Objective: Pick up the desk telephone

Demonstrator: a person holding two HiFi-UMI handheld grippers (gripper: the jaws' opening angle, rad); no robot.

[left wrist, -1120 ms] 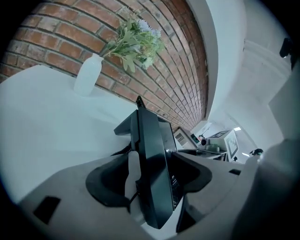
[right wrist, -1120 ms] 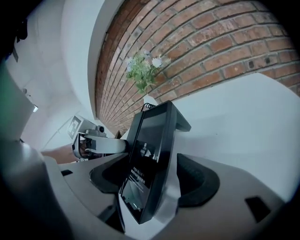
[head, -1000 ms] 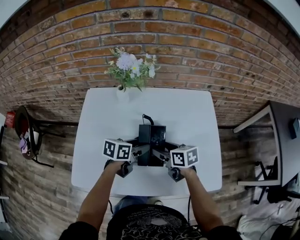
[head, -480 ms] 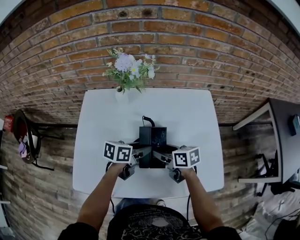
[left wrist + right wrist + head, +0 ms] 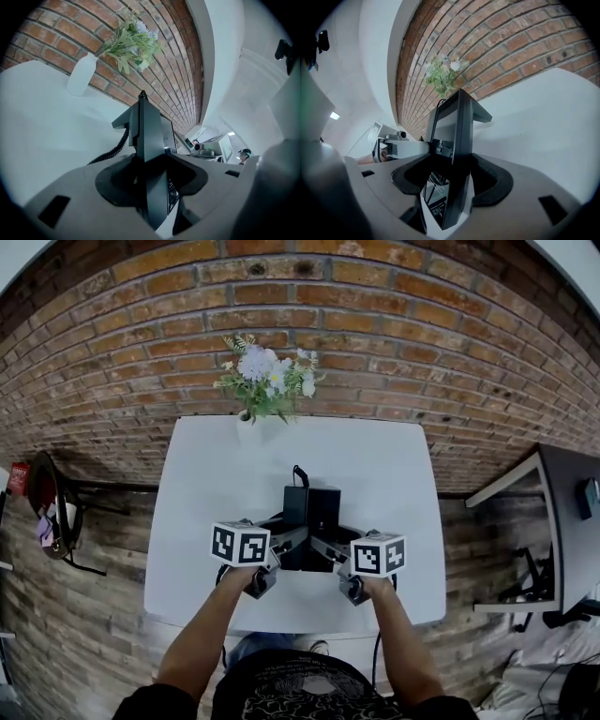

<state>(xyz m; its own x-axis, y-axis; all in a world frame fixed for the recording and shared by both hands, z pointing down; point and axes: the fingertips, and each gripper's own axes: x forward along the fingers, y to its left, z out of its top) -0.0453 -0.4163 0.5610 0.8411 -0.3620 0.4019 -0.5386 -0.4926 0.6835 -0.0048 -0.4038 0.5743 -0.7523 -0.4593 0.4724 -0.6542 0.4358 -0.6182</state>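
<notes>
The black desk telephone (image 5: 311,510) is at the middle of the white table (image 5: 202,484), with its screen end pointing away from me. My left gripper (image 5: 292,541) has the phone's left edge (image 5: 147,136) between its jaws, which are closing with the pads against it. My right gripper (image 5: 324,547) grips the right edge (image 5: 457,126) the same way, its jaws also closing. A coiled cord (image 5: 115,147) trails from the phone's left side. The phone's underside is hidden.
A white vase with flowers (image 5: 262,381) stands at the table's far edge against the brick wall. A chair with a bag (image 5: 52,512) is left of the table, and a dark desk (image 5: 567,512) is to the right. The left gripper's body (image 5: 401,147) shows beyond the phone.
Both pairs of jaws have narrowed onto the phone's sides. The phone's far end sits slightly higher in the head view. The hands have hardly shifted.
</notes>
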